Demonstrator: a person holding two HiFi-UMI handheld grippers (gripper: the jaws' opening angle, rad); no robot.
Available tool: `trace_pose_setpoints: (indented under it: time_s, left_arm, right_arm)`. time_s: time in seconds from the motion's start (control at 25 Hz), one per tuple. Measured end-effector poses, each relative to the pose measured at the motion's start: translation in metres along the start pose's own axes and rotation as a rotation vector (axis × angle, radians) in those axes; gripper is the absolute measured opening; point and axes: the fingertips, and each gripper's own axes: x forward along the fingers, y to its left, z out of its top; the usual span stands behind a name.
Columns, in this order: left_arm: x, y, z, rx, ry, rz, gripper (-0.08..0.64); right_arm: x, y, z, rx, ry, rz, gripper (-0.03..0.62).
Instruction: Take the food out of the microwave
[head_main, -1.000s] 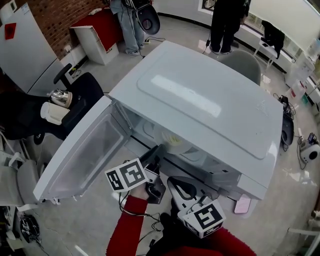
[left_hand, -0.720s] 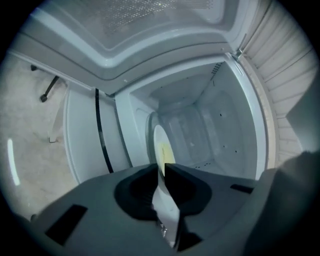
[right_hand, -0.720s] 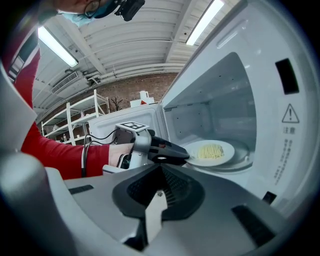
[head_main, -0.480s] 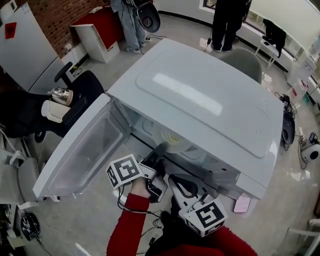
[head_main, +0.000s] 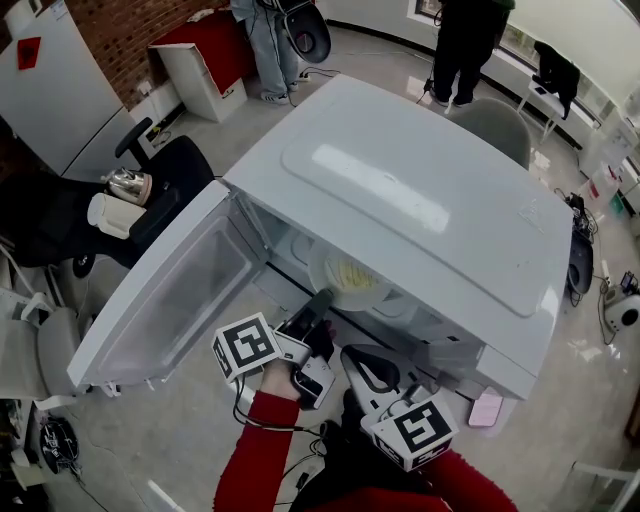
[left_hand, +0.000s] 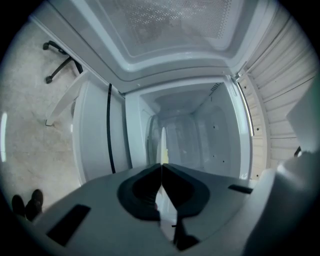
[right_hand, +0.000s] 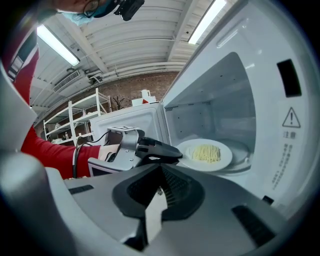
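Risk: the left gripper (head_main: 320, 300) has its jaws clamped on only the near rim of the plate (right_hand: 192, 148) of noodles (right_hand: 206, 152) inside the open microwave (head_main: 400, 190), and the right gripper (right_hand: 160, 169) is closed and empty, so we judge a one-edge pull could tip the plate and spill the food.

The microwave (head_main: 400, 200) is white. The plate (right_hand: 225, 161) is white, the food (right_hand: 206, 152) pale yellow. The sleeve (head_main: 250, 460) is red.
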Motion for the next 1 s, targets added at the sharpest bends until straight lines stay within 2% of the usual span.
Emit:
trace_pose_setpoints:
  time_s: [0.16, 0.32, 0.6, 1.0]
  left_arm:
    - [-0.009, 0.0, 0.0, -0.03, -0.022, -0.03, 0.015]
    - [-0.019, -0.012, 0.0, -0.097, -0.062, -0.13, 0.015]
    - [-0.053, -0.009, -0.002, -0.117, -0.117, -0.148, 0.016]
    - [-0.129, -0.008, -0.004, -0.116, -0.237, -0.161, 0.015]
  right_arm:
    - [-0.001, 0.003, 0.0, -0.009, -0.001, 0.005, 0.011]
    - [-0.004, 0.006, -0.002, -0.015, 0.003, 0.006, 0.011]
    - [-0.007, 0.014, -0.008, -0.03, 0.009, 0.014, 0.011]
    - [-0.01, 0.042, -0.021, -0.059, 0.017, 0.075, 0.011]
